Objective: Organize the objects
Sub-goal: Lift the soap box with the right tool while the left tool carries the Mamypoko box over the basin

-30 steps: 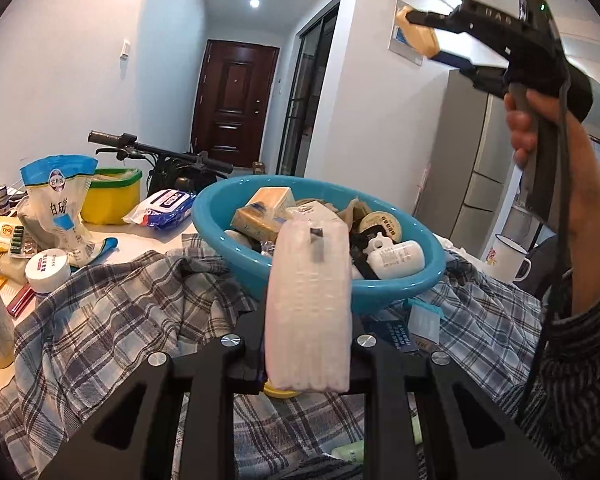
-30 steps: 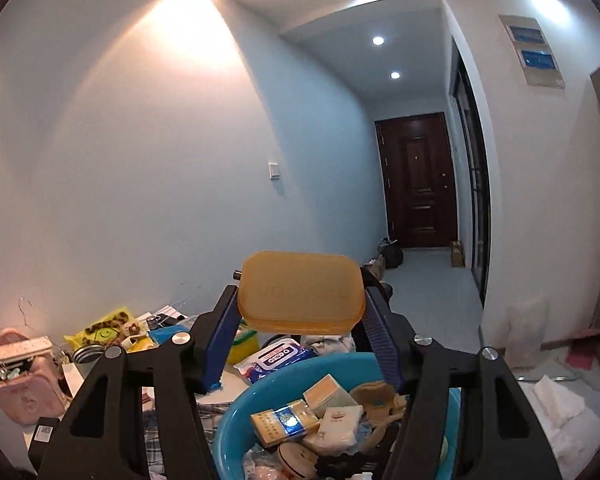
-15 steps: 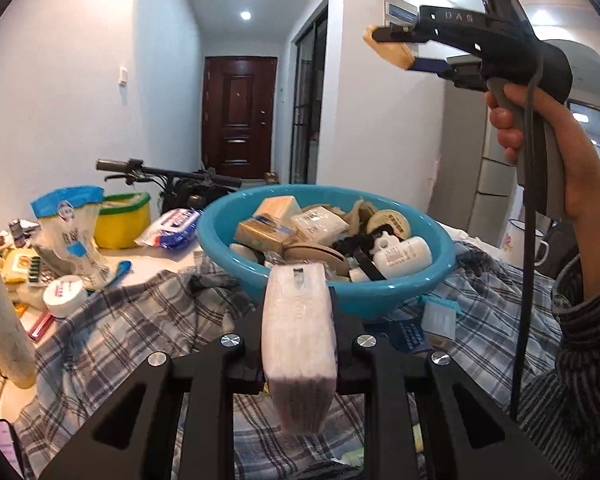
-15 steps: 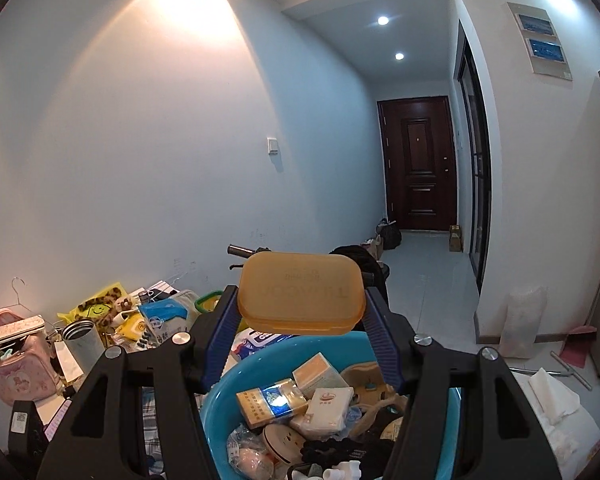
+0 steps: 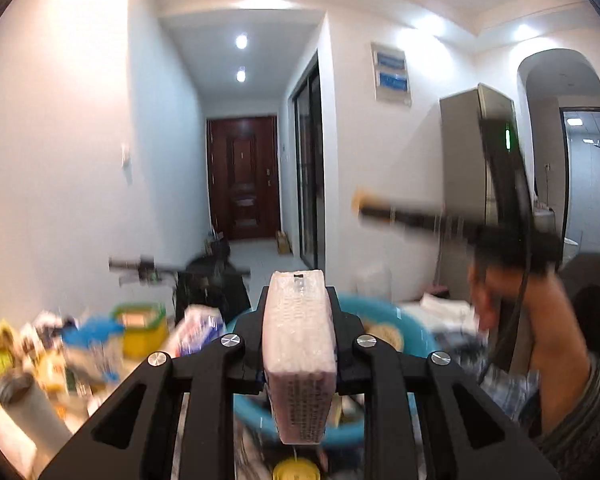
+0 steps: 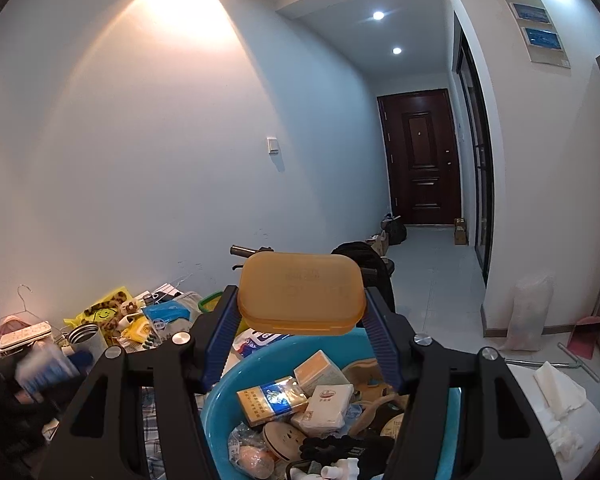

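Blue plastic basin (image 6: pixel 220 408), heaped with small packs and boxes, sits on a checked cloth below both grippers; each gripper carries one item above it.

Left gripper (image 5: pixel 298 332): jaws clamped tight on a white plastic-wrapped tissue pack (image 5: pixel 299 352), held end-on, raised over the near rim of the basin (image 5: pixel 420 336); view blurred. Right gripper (image 6: pixel 302 334): blue pads pressed on both ends of an amber translucent plastic soap box (image 6: pixel 302 296), lid up, level, above the basin's far rim; the holding hand (image 5: pixel 500 300) shows in the left view. Clutter of packets and a steel cup (image 6: pixel 82 334) lies on the table to the left. Step in hand, by my reading: items lifted, mid-carry, neither placed. Next move calls for choosing a free spot, lowering each item, then loosening the jaws without tipping the pile.
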Available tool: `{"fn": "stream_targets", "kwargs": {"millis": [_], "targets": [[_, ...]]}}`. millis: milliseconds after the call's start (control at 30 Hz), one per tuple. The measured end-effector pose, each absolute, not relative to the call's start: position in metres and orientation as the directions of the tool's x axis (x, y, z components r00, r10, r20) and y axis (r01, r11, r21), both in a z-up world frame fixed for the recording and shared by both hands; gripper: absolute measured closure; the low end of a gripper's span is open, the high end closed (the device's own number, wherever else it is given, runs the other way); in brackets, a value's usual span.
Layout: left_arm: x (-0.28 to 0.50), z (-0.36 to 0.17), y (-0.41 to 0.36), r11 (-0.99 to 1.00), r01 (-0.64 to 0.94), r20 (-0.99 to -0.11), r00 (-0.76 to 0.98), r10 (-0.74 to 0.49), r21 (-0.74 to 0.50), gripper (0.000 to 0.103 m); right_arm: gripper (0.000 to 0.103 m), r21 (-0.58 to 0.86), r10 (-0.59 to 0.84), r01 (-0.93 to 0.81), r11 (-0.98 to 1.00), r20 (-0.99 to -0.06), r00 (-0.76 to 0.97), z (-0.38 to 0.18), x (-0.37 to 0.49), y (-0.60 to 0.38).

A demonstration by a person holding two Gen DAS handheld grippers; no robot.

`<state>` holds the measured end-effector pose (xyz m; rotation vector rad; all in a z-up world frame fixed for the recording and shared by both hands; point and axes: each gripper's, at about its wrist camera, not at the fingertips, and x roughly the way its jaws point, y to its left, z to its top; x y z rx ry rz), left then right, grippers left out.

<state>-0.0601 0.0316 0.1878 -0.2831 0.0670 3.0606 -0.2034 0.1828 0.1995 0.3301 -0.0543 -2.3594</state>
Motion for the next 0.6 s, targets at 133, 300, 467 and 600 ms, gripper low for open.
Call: {"fn": "stream_targets", "kwargs": {"millis": [133, 300, 467, 600], "targets": [[-0.075, 0.223, 0.041, -0.999, -0.045, -0.118, -0.992, 0.045, 0.002, 0.081, 0.043, 0.146, -0.677, 0.663, -0.735, -0.216, -0.703, 0.199, -0.207, 0.190], [-0.100, 0.243, 0.039, -0.993, -0.082, -0.081, -0.993, 0.088, -0.084, 0.080, 0.043, 0.157, -0.669, 0.651, -0.743, -0.225, -0.709, 0.196, -0.211, 0.193], [-0.144, 0.228, 0.025, -0.994, -0.060, -0.151, -0.986, 0.073, -0.093, 0.081, 0.043, 0.148, -0.667, 0.651, -0.744, -0.228, -0.710, 0.196, -0.211, 0.192], [-0.187, 0.189, 0.013, -0.998, -0.051, -0.298, -0.953, 0.059, -0.035, 0.080, 0.043, 0.139, -0.660, 0.648, -0.749, -0.247, -0.709, 0.192, -0.216, 0.190]]}}
